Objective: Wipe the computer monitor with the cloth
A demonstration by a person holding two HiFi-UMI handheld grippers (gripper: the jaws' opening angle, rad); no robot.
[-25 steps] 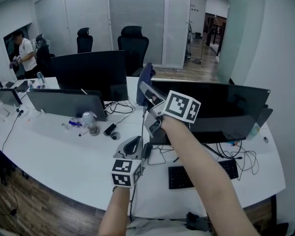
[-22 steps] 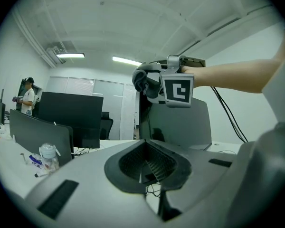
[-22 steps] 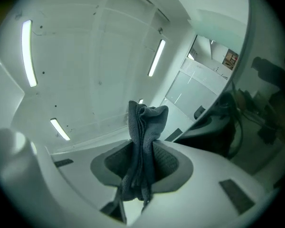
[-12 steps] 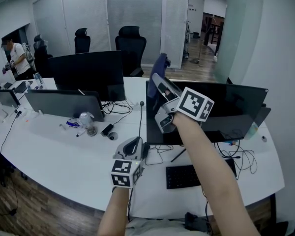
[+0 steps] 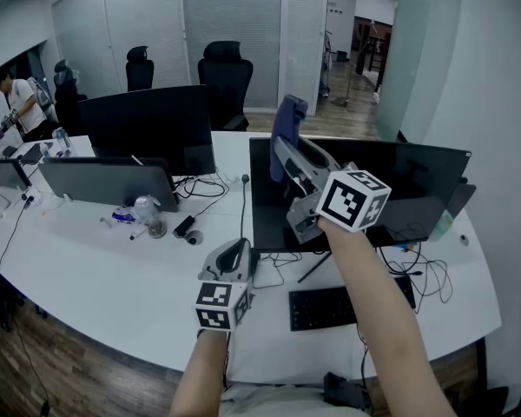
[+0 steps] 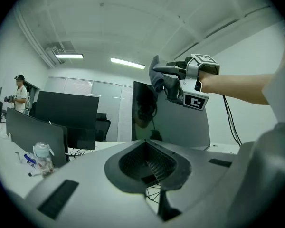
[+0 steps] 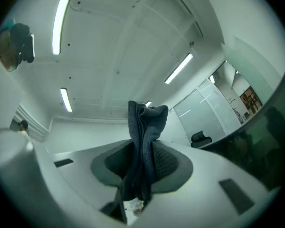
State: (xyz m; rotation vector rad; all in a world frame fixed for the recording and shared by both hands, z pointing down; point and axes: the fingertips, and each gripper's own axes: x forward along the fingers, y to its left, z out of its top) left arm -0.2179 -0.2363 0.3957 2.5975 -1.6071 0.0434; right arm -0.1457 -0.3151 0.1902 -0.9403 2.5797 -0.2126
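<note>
- The head view looks from the person's head, forward and steeply down over the white desk [image 5: 95, 268], with both forearms close and the office far behind.
- The left gripper view sits low over the desk and tilts up along the left gripper [image 6: 147, 167], facing the monitor [image 6: 175, 127] and the ceiling.
- The right gripper view rides high on the right gripper [image 7: 140, 175], aimed at the ceiling lights [image 7: 61, 18], with the cloth [image 7: 145, 127] right before the lens.
- 2 views, head and left gripper, share the monitor, the right gripper and the standing person [image 5: 17, 102].
</note>
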